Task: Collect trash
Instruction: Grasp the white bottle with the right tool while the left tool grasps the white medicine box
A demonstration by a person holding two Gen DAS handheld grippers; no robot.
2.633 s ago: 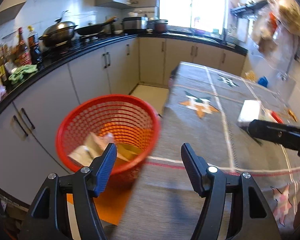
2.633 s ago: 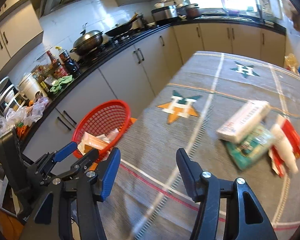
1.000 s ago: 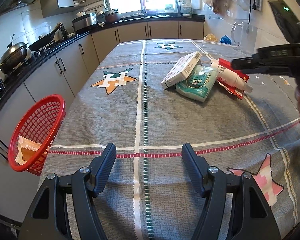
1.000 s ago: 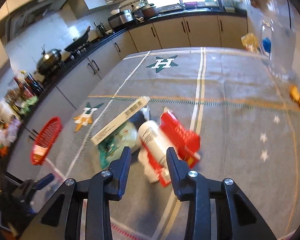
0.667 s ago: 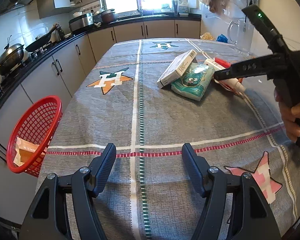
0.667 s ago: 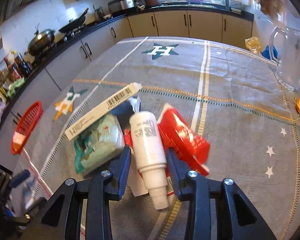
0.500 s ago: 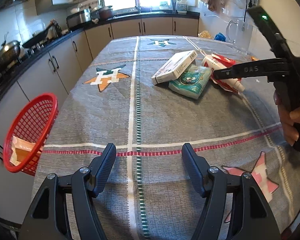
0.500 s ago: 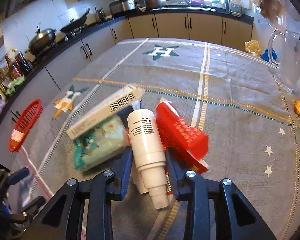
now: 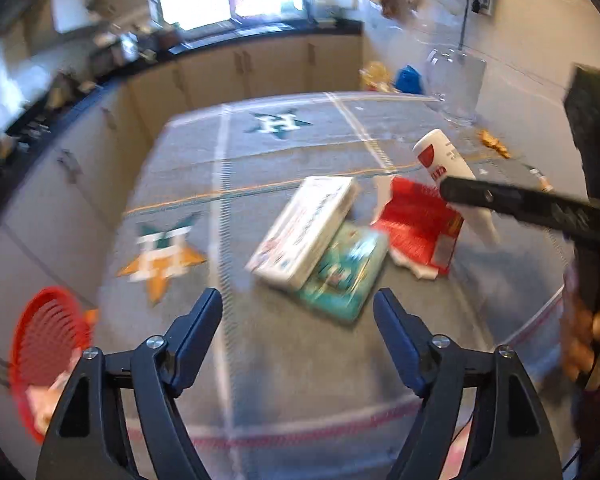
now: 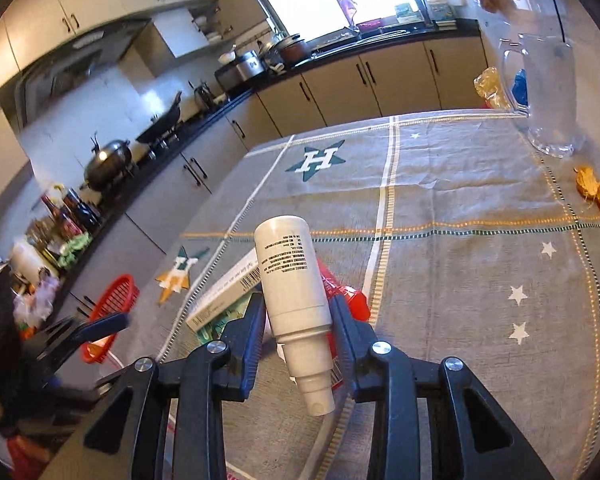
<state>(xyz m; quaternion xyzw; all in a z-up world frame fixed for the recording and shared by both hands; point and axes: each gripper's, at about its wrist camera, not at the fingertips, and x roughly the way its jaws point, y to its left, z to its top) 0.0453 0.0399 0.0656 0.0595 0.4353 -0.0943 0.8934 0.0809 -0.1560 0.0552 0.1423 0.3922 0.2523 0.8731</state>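
My right gripper is shut on a white bottle and holds it above the grey tablecloth; the bottle also shows lifted in the left wrist view. Under it lie a red packet, a white carton and a teal pouch. My left gripper is open and empty, low over the table, just short of the carton and pouch. The red trash basket sits off the table's left edge with some trash in it.
A clear glass jug stands at the table's far right corner. Orange scraps lie near the right edge. Kitchen counters with pots and bottles run along the left and back.
My right gripper closed on the white bottle and lifted it off the red packet. My left gripper moved forward toward the carton and pouch; the basket fell behind to the left.
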